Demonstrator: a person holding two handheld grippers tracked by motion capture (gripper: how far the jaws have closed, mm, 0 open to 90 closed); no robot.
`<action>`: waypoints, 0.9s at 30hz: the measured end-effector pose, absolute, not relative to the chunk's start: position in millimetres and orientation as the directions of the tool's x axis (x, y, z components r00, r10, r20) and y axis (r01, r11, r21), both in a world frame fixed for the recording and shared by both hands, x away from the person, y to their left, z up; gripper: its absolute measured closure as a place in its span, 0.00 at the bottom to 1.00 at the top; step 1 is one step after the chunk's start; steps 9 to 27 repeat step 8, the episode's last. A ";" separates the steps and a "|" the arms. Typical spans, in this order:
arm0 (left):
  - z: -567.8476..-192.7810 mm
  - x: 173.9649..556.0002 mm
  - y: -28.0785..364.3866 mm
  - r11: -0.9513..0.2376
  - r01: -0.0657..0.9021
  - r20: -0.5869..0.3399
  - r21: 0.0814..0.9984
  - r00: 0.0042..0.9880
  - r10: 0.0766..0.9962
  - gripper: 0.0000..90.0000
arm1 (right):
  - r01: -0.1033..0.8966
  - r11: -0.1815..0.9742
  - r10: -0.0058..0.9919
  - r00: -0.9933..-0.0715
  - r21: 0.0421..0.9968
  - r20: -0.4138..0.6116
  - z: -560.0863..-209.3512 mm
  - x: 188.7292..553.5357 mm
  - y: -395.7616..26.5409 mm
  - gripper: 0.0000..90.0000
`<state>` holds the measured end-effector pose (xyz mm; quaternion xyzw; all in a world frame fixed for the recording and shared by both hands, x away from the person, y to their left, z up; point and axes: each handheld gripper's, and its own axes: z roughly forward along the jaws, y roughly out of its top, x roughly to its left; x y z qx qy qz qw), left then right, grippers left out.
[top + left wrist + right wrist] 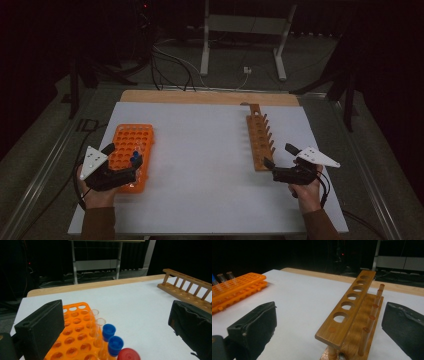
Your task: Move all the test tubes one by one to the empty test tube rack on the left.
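Orange rack (pixel 75 335) with capped tubes (pixel 109 331) sits between the left gripper's (pixel 112 327) released jaws — untouched.

A white tabletop (pixel 210 165) carries the things; a strip of bare wood (pixel 200 97) shows along its far edge. At the left, near the front, an orange plastic rack (pixel 131 145) stands on it, with several tubes upright in its holes. At the right, well apart from it, a wooden rack (pixel 259 140) stands lengthwise, running from the far edge toward the front.
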<state>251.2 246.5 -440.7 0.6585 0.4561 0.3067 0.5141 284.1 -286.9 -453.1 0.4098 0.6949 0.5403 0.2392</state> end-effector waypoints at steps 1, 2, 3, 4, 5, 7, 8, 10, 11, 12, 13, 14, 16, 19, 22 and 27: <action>-441.4 251.0 247.5 -0.059 0.287 -0.063 0.956 0.396 0.916 0.01 | 0.309 0.078 0.828 -0.550 0.948 0.111 -452.9 283.8 -287.7 0.00; -442.0 250.9 248.4 -0.062 0.289 -0.060 0.955 0.395 0.917 0.01 | 0.306 0.080 0.828 -0.550 0.949 0.107 -452.9 283.5 -288.4 0.00; -442.5 250.9 249.1 -0.057 0.291 -0.065 0.955 0.392 0.918 0.01 | 0.305 0.080 0.830 -0.548 0.949 0.106 -453.0 283.3 -289.0 0.00; -443.1 251.3 249.9 -0.050 0.292 -0.072 0.955 0.392 0.917 0.01 | 0.306 0.076 0.831 -0.546 0.949 0.110 -453.2 283.4 -290.0 0.00; -443.4 251.8 250.7 -0.049 0.294 -0.073 0.954 0.390 0.918 0.01 | 0.306 0.074 0.831 -0.545 0.949 0.110 -453.6 283.6 -290.9 0.00; -444.5 252.5 250.9 -0.043 0.301 -0.079 0.953 0.381 0.921 0.01 | 0.311 0.076 0.833 -0.542 0.947 0.110 -454.8 284.0 -292.0 0.00; -445.0 253.0 250.6 -0.038 0.303 -0.084 0.952 0.378 0.922 0.01 | 0.314 0.077 0.833 -0.541 0.946 0.111 -455.6 284.4 -292.5 0.00; -445.0 253.0 250.6 -0.038 0.303 -0.084 0.952 0.378 0.922 0.01 | 0.314 0.077 0.833 -0.541 0.946 0.111 -455.6 284.4 -292.5 0.00; -445.0 253.0 250.6 -0.038 0.303 -0.084 0.952 0.378 0.922 0.01 | 0.314 0.077 0.833 -0.541 0.946 0.111 -455.6 284.4 -292.5 0.00; -445.0 253.0 250.6 -0.038 0.303 -0.084 0.952 0.378 0.922 0.01 | 0.314 0.077 0.833 -0.541 0.946 0.111 -455.6 284.4 -292.5 0.00; -445.0 253.0 250.6 -0.038 0.303 -0.084 0.952 0.378 0.922 0.01 | 0.314 0.077 0.833 -0.541 0.946 0.111 -455.6 284.4 -292.5 0.00; -445.0 253.0 250.6 -0.038 0.303 -0.084 0.952 0.378 0.922 0.01 | 0.314 0.077 0.833 -0.541 0.946 0.111 -455.6 284.4 -292.5 0.00; -445.0 253.0 250.6 -0.038 0.303 -0.084 0.952 0.378 0.922 0.01 | 0.314 0.077 0.833 -0.541 0.946 0.111 -455.6 284.4 -292.5 0.00; -445.0 253.0 250.6 -0.038 0.303 -0.084 0.952 0.378 0.922 0.01 | 0.314 0.077 0.833 -0.541 0.946 0.111 -455.6 284.4 -292.5 0.00; -445.0 253.0 250.6 -0.038 0.303 -0.084 0.952 0.378 0.922 0.01 | 0.314 0.077 0.833 -0.541 0.946 0.111 -455.6 284.4 -292.5 0.00; -445.0 253.0 250.6 -0.038 0.303 -0.084 0.952 0.378 0.922 0.01 | 0.314 0.077 0.833 -0.541 0.946 0.111 -455.6 284.4 -292.5 0.00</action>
